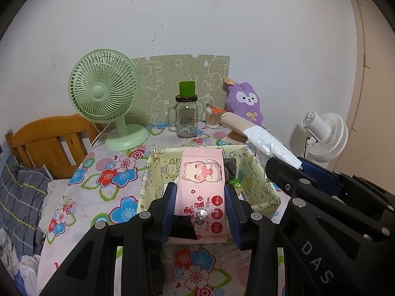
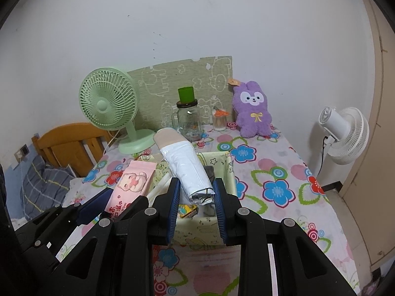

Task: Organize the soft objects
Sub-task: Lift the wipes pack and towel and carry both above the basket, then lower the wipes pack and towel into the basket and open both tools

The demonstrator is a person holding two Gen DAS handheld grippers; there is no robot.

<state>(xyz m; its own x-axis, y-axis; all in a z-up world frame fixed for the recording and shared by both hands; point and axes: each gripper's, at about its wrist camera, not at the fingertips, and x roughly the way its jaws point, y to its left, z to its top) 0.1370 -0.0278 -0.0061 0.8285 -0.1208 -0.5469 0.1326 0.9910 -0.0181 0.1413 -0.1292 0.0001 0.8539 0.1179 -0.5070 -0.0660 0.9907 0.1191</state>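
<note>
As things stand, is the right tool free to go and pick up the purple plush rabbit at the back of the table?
Probably not yet. The right tool is shut on a white-wrapped roll over the fabric basket. The path to the purple plush rabbit looks clear over the tablecloth, but it must drop the roll first.

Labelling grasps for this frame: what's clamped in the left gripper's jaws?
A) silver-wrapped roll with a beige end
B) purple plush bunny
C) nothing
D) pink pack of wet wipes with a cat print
D: in the left wrist view the left gripper has its blue pads pressed on both sides of the pink pack of wet wipes with a cat print, above the pale green fabric basket.
</note>
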